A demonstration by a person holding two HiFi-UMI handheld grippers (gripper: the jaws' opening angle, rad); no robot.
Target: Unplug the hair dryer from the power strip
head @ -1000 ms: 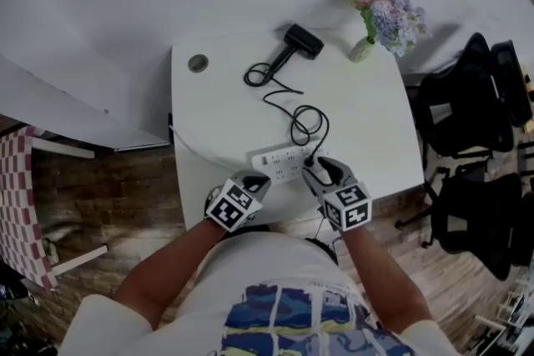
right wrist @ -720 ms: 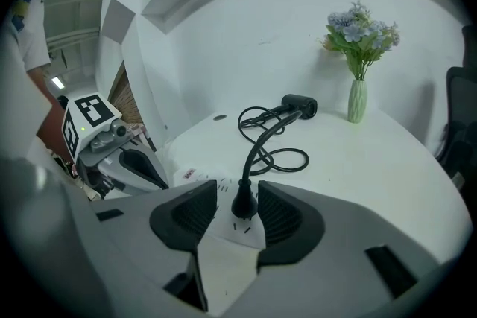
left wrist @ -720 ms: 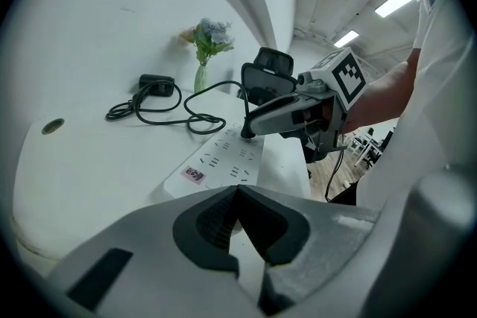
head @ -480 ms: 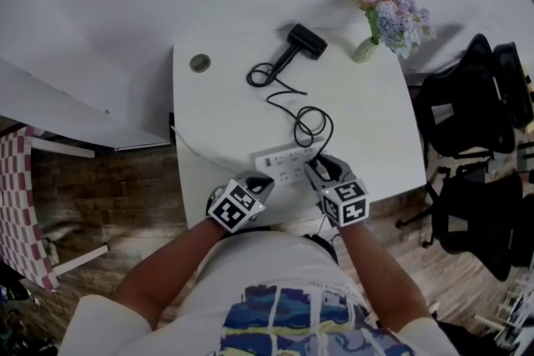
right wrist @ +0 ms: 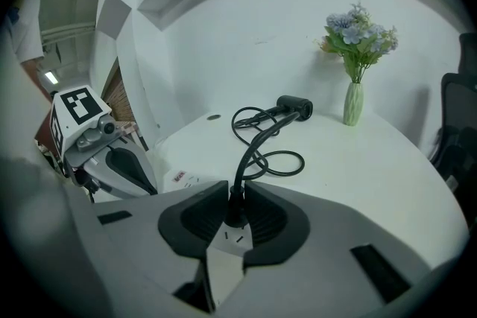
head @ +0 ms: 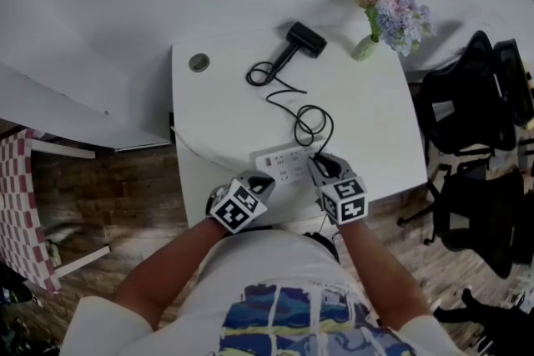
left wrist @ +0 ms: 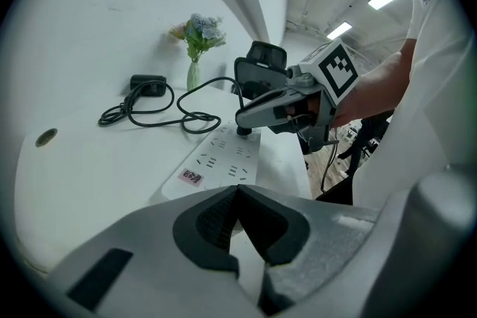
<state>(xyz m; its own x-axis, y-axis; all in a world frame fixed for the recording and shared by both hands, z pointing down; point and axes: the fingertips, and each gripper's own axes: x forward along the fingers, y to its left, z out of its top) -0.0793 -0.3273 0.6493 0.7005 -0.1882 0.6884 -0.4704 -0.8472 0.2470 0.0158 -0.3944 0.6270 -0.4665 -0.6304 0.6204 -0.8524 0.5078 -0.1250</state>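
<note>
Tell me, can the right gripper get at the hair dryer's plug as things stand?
Yes, it looks so: the right gripper, whose jaws have just been closing, already pinches the plug in the power strip; nothing blocks it.

Left tool (left wrist: pixel 238 191) jaws together, right tool (left wrist: pixel 243 120) at plug (left wrist: pixel 244 132) in power strip (left wrist: pixel 215 161), hair dryer (left wrist: pixel 147 83) beyond

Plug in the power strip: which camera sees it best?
The right gripper view: the plug sits in the middle, close up. The left gripper view shows it small and farther off; the head view barely shows it.
</note>
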